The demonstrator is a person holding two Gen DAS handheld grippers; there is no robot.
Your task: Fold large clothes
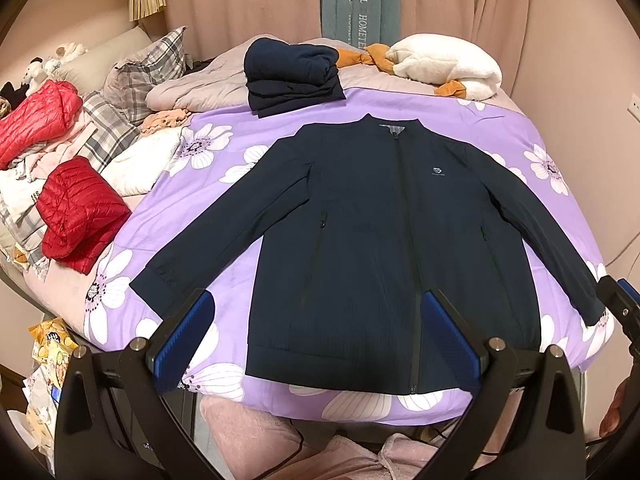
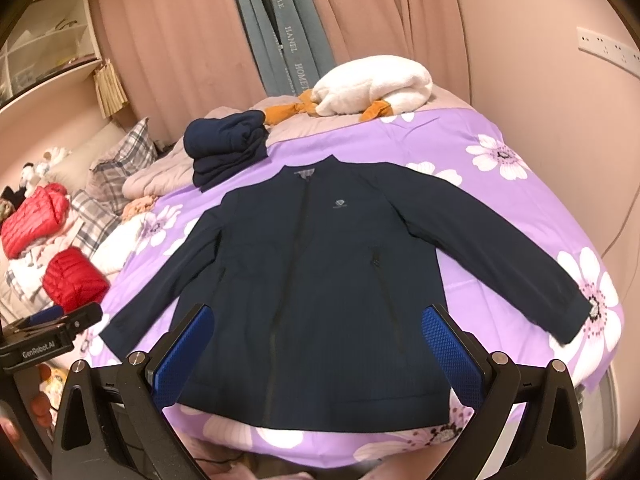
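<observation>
A dark navy zip jacket (image 1: 372, 232) (image 2: 316, 276) lies flat and face up on the purple flowered bedspread (image 1: 224, 208) (image 2: 472, 148), both sleeves spread out to the sides, hem toward me. My left gripper (image 1: 316, 340) hovers open above the hem's left half, nothing between its blue pads (image 1: 188, 344). My right gripper (image 2: 320, 356) hangs open over the hem's right half, also empty. The right gripper's body (image 1: 620, 304) shows at the edge of the left wrist view; the left gripper's body (image 2: 48, 332) shows in the right wrist view.
A folded navy garment stack (image 1: 292, 76) (image 2: 228, 148) sits beyond the collar. A white plush with orange parts (image 1: 444, 64) (image 2: 372, 88) lies at the far end. Red puffer jackets (image 1: 80, 216) (image 2: 74, 278), plaid pillows (image 1: 152, 64) and loose clothes crowd the left side. Curtains hang behind.
</observation>
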